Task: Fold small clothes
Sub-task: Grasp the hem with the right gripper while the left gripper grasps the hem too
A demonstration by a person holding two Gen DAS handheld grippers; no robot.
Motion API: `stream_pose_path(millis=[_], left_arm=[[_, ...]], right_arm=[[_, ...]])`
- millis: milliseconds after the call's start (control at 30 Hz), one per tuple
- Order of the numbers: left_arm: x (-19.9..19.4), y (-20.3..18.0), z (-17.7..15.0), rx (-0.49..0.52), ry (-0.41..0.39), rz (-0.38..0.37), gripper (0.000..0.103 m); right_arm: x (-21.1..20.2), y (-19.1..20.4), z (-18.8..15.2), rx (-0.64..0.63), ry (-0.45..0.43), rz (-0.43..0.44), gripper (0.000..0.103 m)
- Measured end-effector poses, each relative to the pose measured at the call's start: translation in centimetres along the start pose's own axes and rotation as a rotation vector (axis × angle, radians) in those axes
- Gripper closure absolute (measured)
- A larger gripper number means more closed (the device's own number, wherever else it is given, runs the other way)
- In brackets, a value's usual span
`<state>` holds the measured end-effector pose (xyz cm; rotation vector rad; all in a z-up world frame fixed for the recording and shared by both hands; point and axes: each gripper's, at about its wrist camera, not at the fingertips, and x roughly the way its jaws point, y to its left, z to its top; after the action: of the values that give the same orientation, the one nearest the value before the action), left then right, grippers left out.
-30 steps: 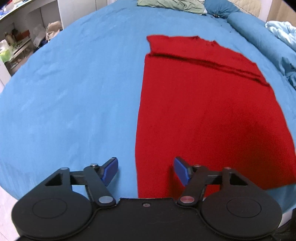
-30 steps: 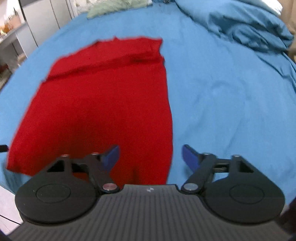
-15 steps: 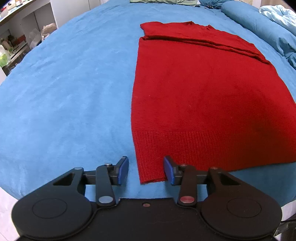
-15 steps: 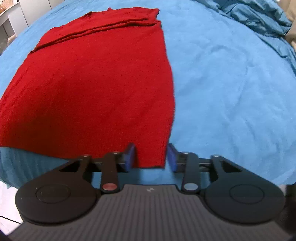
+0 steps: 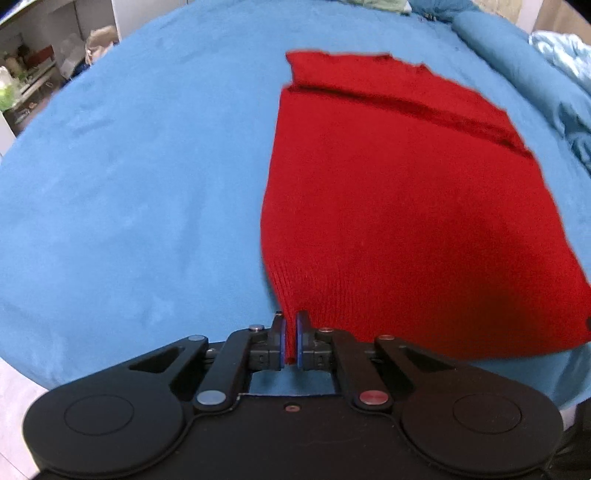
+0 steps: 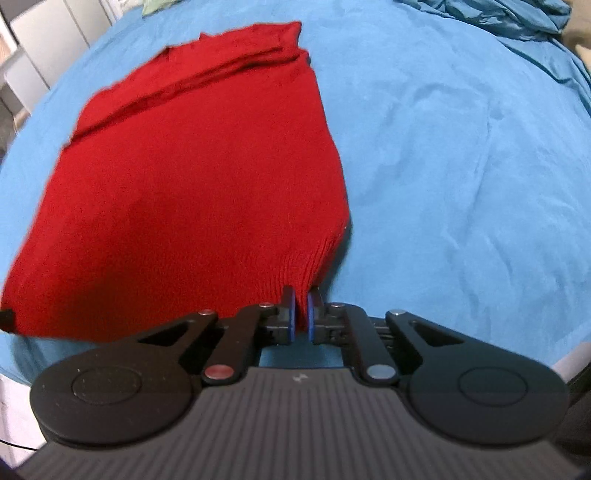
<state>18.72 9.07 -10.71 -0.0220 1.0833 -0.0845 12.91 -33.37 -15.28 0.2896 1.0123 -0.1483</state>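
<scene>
Wide bare stretches of the blue-sheeted bed (image 5: pixel 129 184) flank the flat red knitted sweater (image 5: pixel 399 206); a rumpled blue duvet (image 6: pixel 517 22) crowds the far edge.

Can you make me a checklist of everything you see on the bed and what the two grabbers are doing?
Surface: blue bedsheet, lightly wrinkled.
Job's things: red sweater lying flat, top part folded over, near corners lifted.
Clutter: green cloth at the far edge.
Grippers: left gripper shut on the sweater's near left corner; right gripper shut on its near right corner.
Cables: nothing seen.
Surroundings: rumpled blue duvet; shelves with odds and ends.
</scene>
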Motion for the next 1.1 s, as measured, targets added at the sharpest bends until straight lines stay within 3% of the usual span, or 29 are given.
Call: stream_pose_path(millis=[267,400,500,667,833,967,1100], left_arm=[[-6.8,-0.8,9.0,-0.079,-0.146,-0.016,0.098],[-7.1,-1.3,15.6,-0.118,-0.243,-0.008,0.098],[-5.2,-2.1,21.1,-0.130,-0.289,-0.003,0.098],[1.4,-3.6,30.5,-0.160,-0.350,0.030,0.098],[12.9,-4.6,36.9,-0.163,-0.343,0.084,0.098],[20.6,-4.7,38.2,-0.137,-0.279,0.131,0.098],[22.3,-4.1,38.3,-0.138,-0.259,0.135,0.096]], right_arm=[[-5.9,-0.1,7.9,0.075,-0.098,0.142,0.082],[-6.8,-0.4,15.0,0.128,-0.177,0.205,0.082],[-5.1,-0.6,21.4,0.174,-0.221,0.262,0.083],[1.2,0.2,32.2,0.168,-0.258,0.307,0.083],[12.5,1.3,39.9,0.154,-0.230,0.279,0.083],[21.9,2.0,41.9,0.088,-0.182,0.220,0.083],[25.2,2.0,41.7,0.052,-0.187,0.210,0.082]])
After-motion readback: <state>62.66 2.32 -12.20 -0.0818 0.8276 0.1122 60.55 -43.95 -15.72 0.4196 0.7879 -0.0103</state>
